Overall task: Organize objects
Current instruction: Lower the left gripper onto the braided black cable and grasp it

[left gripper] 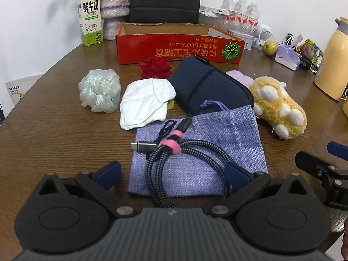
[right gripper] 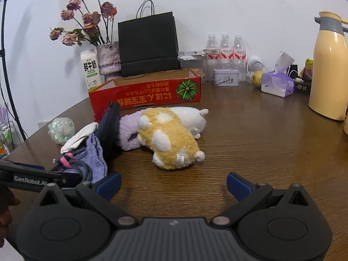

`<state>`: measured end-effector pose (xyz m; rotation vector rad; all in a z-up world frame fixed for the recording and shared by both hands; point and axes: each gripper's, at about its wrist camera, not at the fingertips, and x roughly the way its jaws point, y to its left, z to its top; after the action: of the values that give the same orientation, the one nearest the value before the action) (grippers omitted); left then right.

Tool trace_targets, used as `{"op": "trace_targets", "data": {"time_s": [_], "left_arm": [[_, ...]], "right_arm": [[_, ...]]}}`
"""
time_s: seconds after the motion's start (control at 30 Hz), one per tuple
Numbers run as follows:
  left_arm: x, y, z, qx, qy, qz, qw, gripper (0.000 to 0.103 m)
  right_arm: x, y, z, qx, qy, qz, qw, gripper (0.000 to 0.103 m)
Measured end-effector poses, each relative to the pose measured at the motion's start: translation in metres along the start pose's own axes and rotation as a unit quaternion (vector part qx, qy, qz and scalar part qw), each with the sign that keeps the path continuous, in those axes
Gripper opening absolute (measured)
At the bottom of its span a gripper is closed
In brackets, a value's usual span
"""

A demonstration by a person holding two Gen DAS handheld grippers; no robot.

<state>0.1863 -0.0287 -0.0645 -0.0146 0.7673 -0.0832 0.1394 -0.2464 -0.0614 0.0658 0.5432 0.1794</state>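
Observation:
A coiled braided cable (left gripper: 174, 163) with a pink strap lies on a purple cloth pouch (left gripper: 228, 134), right in front of my open left gripper (left gripper: 173, 174), whose jaws straddle its near loop without touching. Behind lie a white cloth (left gripper: 145, 102), a dark blue case (left gripper: 206, 84), a red flower (left gripper: 155, 67) and a crinkled plastic bundle (left gripper: 100, 93). A yellow plush paw (right gripper: 167, 139) rests against a purple plush (right gripper: 127, 132), ahead of my open, empty right gripper (right gripper: 174, 183). The red cardboard box (right gripper: 148, 93) stands open behind them.
Along the table's far edge stand a milk carton (left gripper: 89, 17), a vase of dried flowers (right gripper: 107, 58), a black paper bag (right gripper: 148, 45), water bottles (right gripper: 226, 47), a tin (right gripper: 225, 77), a pear (right gripper: 256, 78), a tissue pack (right gripper: 277, 84) and a yellow thermos (right gripper: 328, 69). Bare wood (right gripper: 261, 152) lies at right.

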Motion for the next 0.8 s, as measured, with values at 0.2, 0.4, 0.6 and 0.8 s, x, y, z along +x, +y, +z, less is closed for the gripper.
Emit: {"op": "trace_targets", "data": {"time_s": [0.2,0.4,0.6,0.8], "left_arm": [[-0.001,0.002,0.006,-0.011,0.014,-0.005,0.9998,0.103],[0.005,-0.005,0.005,0.006,0.009,0.001,0.9999,0.103],[0.006,-0.007,0.005,0.008,0.006,0.002,0.9999,0.103],[0.007,-0.006,0.008,0.007,0.017,0.002,0.9998,0.103]], "right_arm": [[0.006,-0.007,-0.001,0.008,0.009,-0.002,1.0,0.103],[0.01,-0.01,-0.002,0.015,0.012,-0.003,1.0,0.103],[0.01,-0.011,-0.003,0.018,0.014,-0.001,1.0,0.103],[0.007,-0.01,-0.004,0.017,0.014,0.001,1.0,0.103]]}}
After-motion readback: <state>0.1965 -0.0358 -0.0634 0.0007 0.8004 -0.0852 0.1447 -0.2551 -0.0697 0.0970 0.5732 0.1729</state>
